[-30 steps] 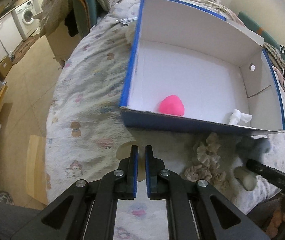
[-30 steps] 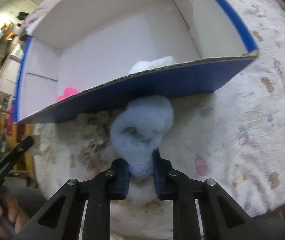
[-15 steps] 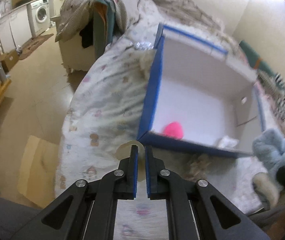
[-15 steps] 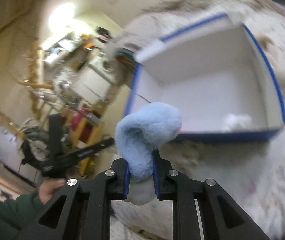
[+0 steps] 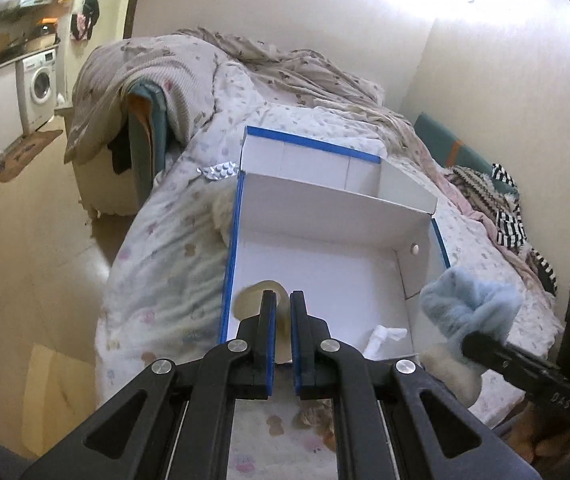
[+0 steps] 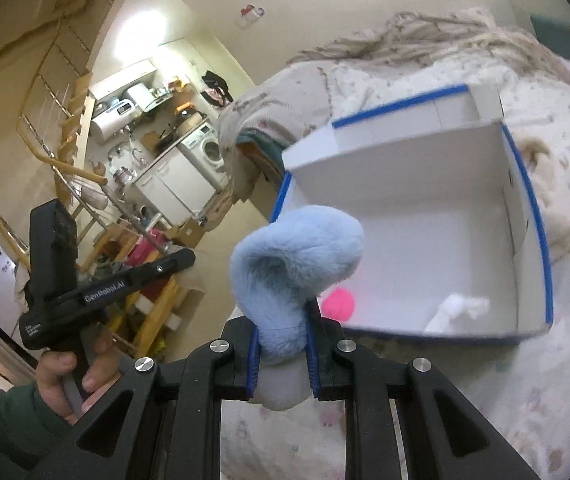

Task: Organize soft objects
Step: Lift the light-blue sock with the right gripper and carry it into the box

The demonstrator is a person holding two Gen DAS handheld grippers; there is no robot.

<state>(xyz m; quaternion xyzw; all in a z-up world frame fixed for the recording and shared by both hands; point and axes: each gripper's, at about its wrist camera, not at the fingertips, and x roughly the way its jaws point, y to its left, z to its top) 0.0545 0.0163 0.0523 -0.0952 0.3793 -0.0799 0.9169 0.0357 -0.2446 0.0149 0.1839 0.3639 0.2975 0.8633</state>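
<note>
A white cardboard box with blue edges [image 5: 229, 264] [image 6: 541, 240] lies open on the bed. Inside are a pink soft ball [image 6: 339, 303] and a white soft toy [image 5: 383, 338] [image 6: 459, 310]. My left gripper [image 5: 283, 300] is shut on a thin cream soft piece [image 5: 251, 298] and holds it over the box's near left corner. My right gripper [image 6: 283, 312] is shut on a fluffy light-blue plush [image 6: 297, 256] with a cream lower part, held in the air at the box's near edge. That plush also shows in the left wrist view [image 5: 471, 308].
The bed has a patterned white sheet [image 5: 165, 264] and a heaped blanket [image 5: 285, 68] behind the box. A blister pack [image 5: 221, 170] and a cream fluffy item [image 5: 223, 210] lie left of the box. Striped clothes [image 5: 509, 216] lie at the right. A kitchen area [image 6: 165, 140] is beyond.
Both grippers have risen. The right one lifted the blue plush off the bed from in front of the box. The left one, with its cream piece, moved over the box's near corner.
</note>
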